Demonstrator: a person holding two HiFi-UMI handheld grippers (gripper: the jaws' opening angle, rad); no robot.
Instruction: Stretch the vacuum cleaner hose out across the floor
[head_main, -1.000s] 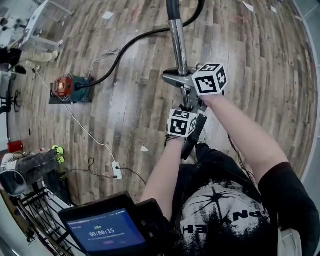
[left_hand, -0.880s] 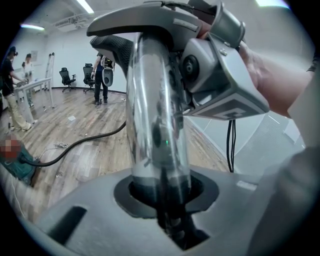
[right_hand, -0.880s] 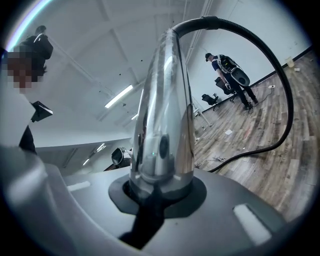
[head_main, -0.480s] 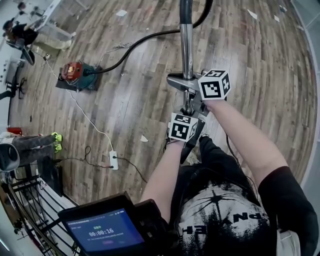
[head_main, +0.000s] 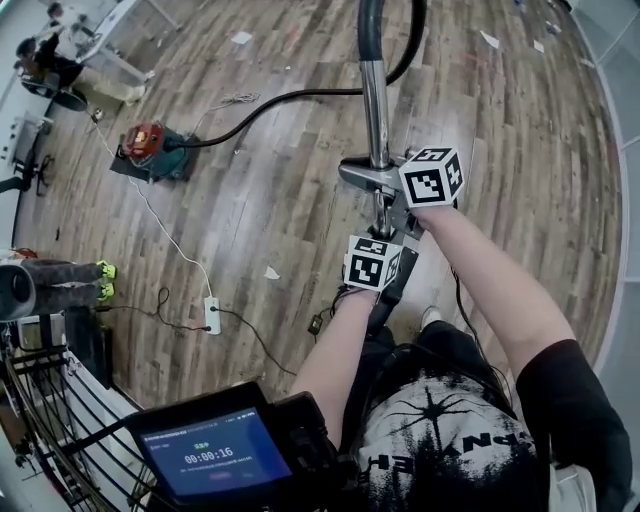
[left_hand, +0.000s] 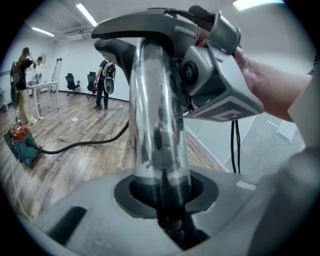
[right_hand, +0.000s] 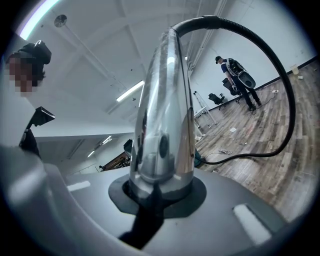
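The vacuum cleaner's chrome wand tube (head_main: 375, 100) stands upright in front of me, held in both grippers. My left gripper (head_main: 385, 228) is shut on the tube low down. My right gripper (head_main: 376, 178) is shut on it just above, below the grey handle. In the left gripper view the tube (left_hand: 157, 125) rises straight out of the closed jaws, with the right gripper (left_hand: 215, 85) beside it. From the tube's top the black hose (head_main: 290, 97) arcs down and trails left over the wooden floor to the red and teal cleaner (head_main: 150, 150). The right gripper view shows tube (right_hand: 165, 115) and hose (right_hand: 280, 90).
A white power strip (head_main: 211, 314) with its cable lies on the floor to my left. A wire rack (head_main: 50, 420) and a tablet (head_main: 215, 455) are near me at lower left. People stand by desks at the far end (left_hand: 105, 85). Paper scraps dot the floor.
Both grippers and the wand have moved away from the cleaner, which now sits farther off in the head view. The hose between them lies straighter and flatter. Neither grip has changed.
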